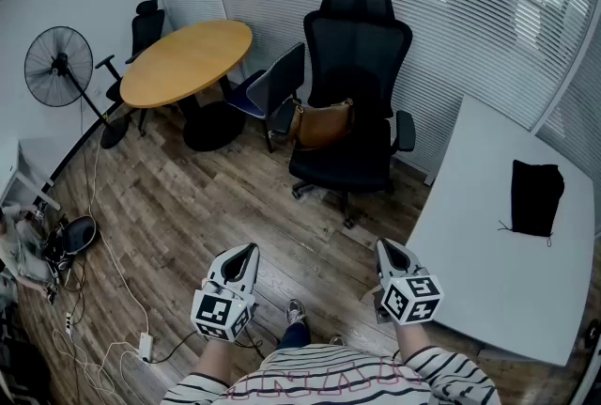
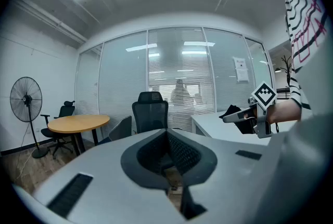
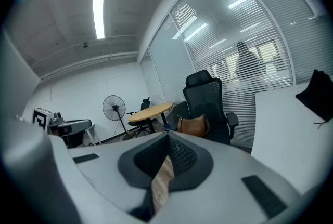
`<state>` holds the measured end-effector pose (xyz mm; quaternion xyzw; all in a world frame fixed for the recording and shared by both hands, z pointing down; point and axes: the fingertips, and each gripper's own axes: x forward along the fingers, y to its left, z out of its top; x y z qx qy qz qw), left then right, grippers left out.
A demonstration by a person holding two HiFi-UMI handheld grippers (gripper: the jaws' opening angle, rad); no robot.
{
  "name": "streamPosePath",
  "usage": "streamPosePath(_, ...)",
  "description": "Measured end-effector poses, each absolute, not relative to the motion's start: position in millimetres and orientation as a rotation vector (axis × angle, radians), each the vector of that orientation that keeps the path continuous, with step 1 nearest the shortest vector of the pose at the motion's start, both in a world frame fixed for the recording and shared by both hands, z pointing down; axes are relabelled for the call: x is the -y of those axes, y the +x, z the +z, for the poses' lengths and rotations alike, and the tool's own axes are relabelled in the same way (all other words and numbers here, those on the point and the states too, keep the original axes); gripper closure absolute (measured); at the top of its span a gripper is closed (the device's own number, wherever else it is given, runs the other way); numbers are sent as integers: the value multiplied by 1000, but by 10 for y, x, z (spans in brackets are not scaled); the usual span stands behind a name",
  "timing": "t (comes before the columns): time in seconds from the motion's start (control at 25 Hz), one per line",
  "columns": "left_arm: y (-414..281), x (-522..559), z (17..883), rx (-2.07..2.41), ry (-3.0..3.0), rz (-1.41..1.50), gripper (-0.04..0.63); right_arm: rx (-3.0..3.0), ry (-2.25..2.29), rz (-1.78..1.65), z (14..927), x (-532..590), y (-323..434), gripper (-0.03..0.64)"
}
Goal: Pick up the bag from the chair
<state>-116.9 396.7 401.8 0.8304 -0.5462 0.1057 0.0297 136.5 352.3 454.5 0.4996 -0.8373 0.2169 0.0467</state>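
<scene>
A brown leather bag (image 1: 322, 124) rests upright on the seat of a black high-backed office chair (image 1: 355, 55), against its backrest. The right gripper view shows the bag (image 3: 193, 125) on that chair (image 3: 205, 98), well ahead. In the left gripper view only the chair (image 2: 151, 113) shows; its seat is hidden behind the jaws. My left gripper (image 1: 249, 250) and right gripper (image 1: 384, 246) are held low near the person's body, both pointing toward the chair and far short of it. Each is shut with nothing held, as the left gripper (image 2: 166, 134) and right gripper (image 3: 167, 137) show close up.
A round wooden table (image 1: 188, 60) and a blue chair (image 1: 277, 84) stand left of the black chair. A white desk (image 1: 488, 253) with a black cloth (image 1: 536, 196) lies at the right. A standing fan (image 1: 58, 67) and floor cables (image 1: 103, 337) are at the left.
</scene>
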Motion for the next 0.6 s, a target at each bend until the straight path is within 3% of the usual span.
streamPosePath(0.6, -1883, -3340, 4086, 1632, 2574, 232, 551, 2524, 1644, 683, 4562, -2911, 764, 580)
